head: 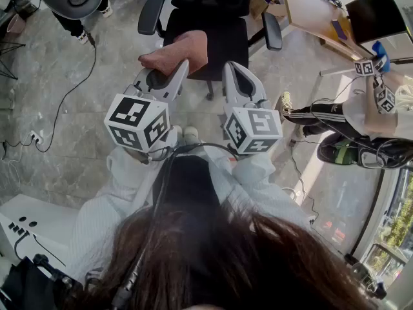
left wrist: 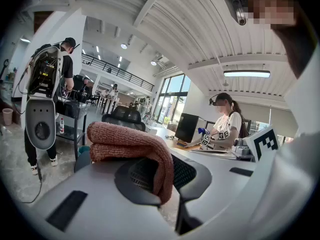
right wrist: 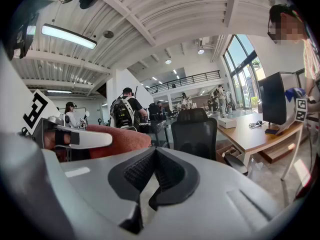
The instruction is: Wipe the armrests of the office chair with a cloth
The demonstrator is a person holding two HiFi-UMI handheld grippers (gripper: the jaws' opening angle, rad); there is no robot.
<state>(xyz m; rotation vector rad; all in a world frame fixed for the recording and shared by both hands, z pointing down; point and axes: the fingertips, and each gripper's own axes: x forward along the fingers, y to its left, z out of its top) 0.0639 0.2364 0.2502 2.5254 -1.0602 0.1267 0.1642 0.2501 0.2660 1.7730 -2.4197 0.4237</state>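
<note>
Holding: left gripper (left wrist: 167,184) pinches folded salmon-pink terry cloth (left wrist: 125,141).
Right gripper (right wrist: 155,176): jaws together, empty, beside cloth.
Head view only: both armrests (head: 150,15) of black mesh office chair (head: 213,24), beyond cloth, apart from it.

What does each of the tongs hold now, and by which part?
The left tongs pinch the folded pink cloth at its near end. The right tongs are shut and hold nothing.
</note>
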